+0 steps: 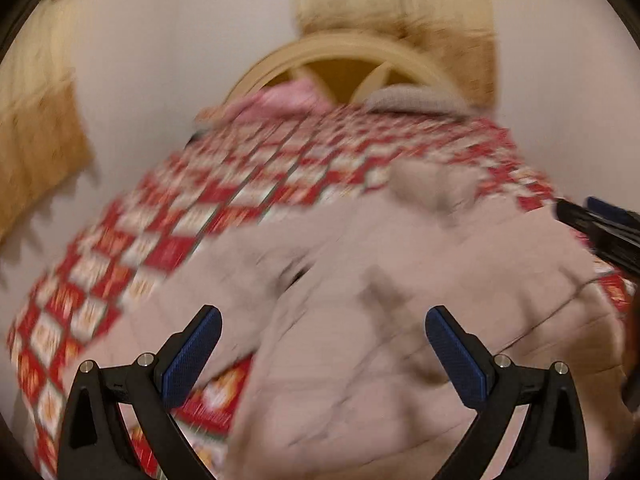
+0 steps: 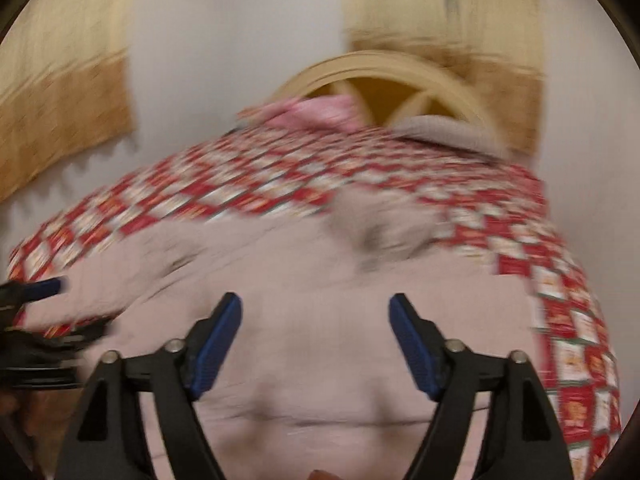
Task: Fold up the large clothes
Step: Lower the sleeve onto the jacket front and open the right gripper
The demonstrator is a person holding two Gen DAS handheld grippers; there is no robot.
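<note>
A bed covered by a red-and-white checked quilt (image 1: 168, 216) fills both blurred views, with a curved wooden headboard (image 2: 384, 68) at its far end against a pale wall. A pinkish-beige garment (image 1: 400, 280) lies rumpled on the near half of the quilt, spreading under and ahead of both tools. At the far end sit a pink bundle (image 2: 320, 110) and a beige pillow-like heap (image 2: 440, 130). The left gripper (image 1: 322, 344) hangs above the garment, its blue pads spread wide apart with nothing between them. The right gripper (image 2: 316, 340) is likewise released, jaws parted over the cloth, gripping nothing; no pad visibly touches the fabric
</note>
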